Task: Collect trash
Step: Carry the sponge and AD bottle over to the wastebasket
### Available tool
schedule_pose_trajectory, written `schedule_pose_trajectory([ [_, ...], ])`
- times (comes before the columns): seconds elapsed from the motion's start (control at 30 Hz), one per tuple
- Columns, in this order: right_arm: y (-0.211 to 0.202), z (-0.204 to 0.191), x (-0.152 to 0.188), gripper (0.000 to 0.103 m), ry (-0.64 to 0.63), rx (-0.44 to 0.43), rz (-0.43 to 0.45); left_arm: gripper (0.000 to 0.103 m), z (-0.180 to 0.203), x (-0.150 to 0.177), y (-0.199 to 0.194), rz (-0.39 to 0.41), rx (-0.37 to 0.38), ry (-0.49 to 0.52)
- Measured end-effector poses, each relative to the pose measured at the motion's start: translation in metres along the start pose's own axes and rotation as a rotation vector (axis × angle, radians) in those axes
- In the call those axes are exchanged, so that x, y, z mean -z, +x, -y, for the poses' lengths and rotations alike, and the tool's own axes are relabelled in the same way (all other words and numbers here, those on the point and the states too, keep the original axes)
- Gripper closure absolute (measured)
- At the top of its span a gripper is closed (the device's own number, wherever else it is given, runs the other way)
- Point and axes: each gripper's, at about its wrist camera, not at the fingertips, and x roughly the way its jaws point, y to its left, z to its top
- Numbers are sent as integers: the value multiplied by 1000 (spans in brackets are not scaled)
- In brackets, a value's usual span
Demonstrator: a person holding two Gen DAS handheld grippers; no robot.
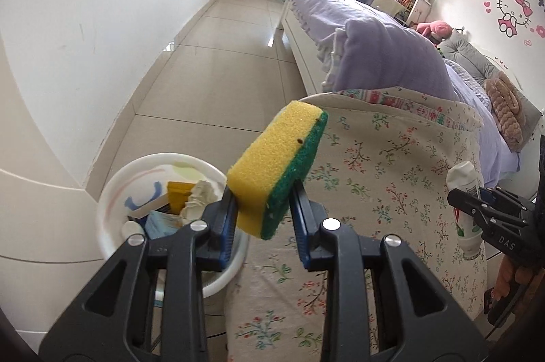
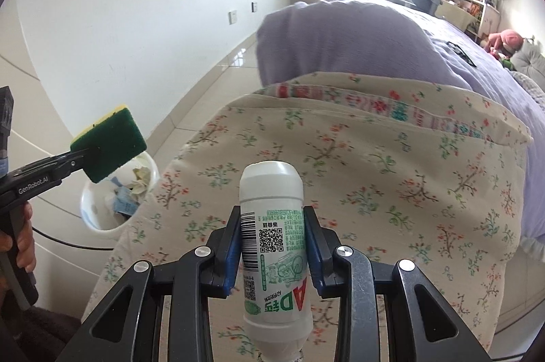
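The left hand-held gripper (image 1: 262,208) is clamped on a yellow and green sponge (image 1: 277,168), its blue pads pressing the sponge's two faces, and it holds the sponge up in the air just beside and above a white bin (image 1: 112,191). Only the left wrist view looks well into that bin, where crumpled paper, a yellow box and blue scraps lie; the right wrist view catches just part of the rim and some of the trash. The right hand-held gripper (image 2: 272,242) is clamped on a white plastic bottle (image 2: 272,225) with green print, a barcode and a square code on its label. That print can be read only in the right wrist view; the left view shows the bottle small at its right edge. The right view alone shows the sponge's green scouring face and the fingers of the person's hand (image 2: 24,236) around the left handle. Both things hang over a cream cloth with a flower print (image 1: 391,164), which covers a surface next to a bed with a lilac quilt (image 1: 374,55). The floor is pale glossy tile (image 1: 211,55), the walls are white, a bright window stands at the far end, shelves stand beside it, and a pink cartoon cat sticker (image 1: 511,8) is on the wall by the bed.
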Motion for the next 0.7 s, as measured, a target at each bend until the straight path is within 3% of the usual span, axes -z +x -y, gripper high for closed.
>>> schedule_pose_trajectory([
  [0.7, 33, -118, -23, 69, -95, -204, -11, 71, -92, 15, -23, -21, -158, -87],
])
